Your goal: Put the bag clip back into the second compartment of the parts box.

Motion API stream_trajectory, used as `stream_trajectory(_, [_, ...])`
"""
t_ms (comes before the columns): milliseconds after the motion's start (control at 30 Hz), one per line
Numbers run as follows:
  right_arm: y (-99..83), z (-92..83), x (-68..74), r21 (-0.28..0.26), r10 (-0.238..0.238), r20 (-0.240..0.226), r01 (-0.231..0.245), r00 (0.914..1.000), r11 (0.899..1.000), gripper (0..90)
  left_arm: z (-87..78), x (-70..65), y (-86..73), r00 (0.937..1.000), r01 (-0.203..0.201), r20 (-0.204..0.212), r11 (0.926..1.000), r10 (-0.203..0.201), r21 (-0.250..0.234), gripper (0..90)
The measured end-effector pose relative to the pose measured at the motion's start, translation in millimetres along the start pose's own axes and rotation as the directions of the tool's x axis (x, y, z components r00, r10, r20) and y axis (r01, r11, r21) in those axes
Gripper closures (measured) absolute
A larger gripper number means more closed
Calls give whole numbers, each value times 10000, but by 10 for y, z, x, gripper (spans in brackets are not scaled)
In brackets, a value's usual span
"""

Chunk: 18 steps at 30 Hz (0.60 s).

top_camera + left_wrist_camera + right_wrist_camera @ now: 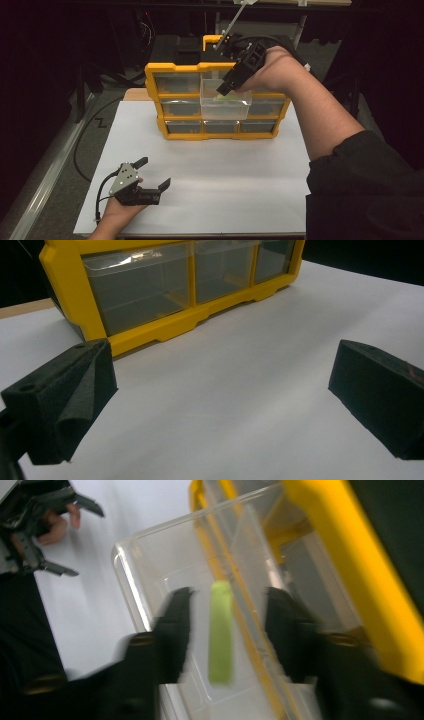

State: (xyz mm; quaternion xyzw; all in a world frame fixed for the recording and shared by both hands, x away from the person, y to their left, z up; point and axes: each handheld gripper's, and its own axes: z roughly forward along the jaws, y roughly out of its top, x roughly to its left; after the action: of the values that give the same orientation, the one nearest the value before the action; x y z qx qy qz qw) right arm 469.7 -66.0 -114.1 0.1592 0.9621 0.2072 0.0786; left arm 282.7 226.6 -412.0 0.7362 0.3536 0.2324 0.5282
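Near, at 7 o'clock on the worktop point(210, 165): left tool point(155, 174), jaws wide, holding nothing. Far, at 12 o'clock: right tool point(227, 625) over pulled-out drawer point(226, 106) of yellow organizer point(155, 90), jaws parted around green strip point(220, 630), not pressing it.

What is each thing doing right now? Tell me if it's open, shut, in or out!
Middle clear drawer: pulled out of the yellow organizer, open on top.
Other drawers: pushed in.
Yellow organizer: standing upright on the white sheet.
Green strip: in the pulled-out drawer, between the right tool's jaws, not pinched.
Right tool: jaws apart, open, over the drawer.
Left tool: jaws wide open, nothing between them, over the white sheet.
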Motion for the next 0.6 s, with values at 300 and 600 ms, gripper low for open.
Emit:
stream_trajectory(300, [-197,-246,76,-47,147,95,-147,9998,9999,406,10,2,-1,10000,40,-38,10000,-40,-9,2])
stream_trajectory(600, [-545,-362,168,82,450,243,-452,9987,9989,377,24,-4,-1,10000,-58,-80,10000,58,77,3])
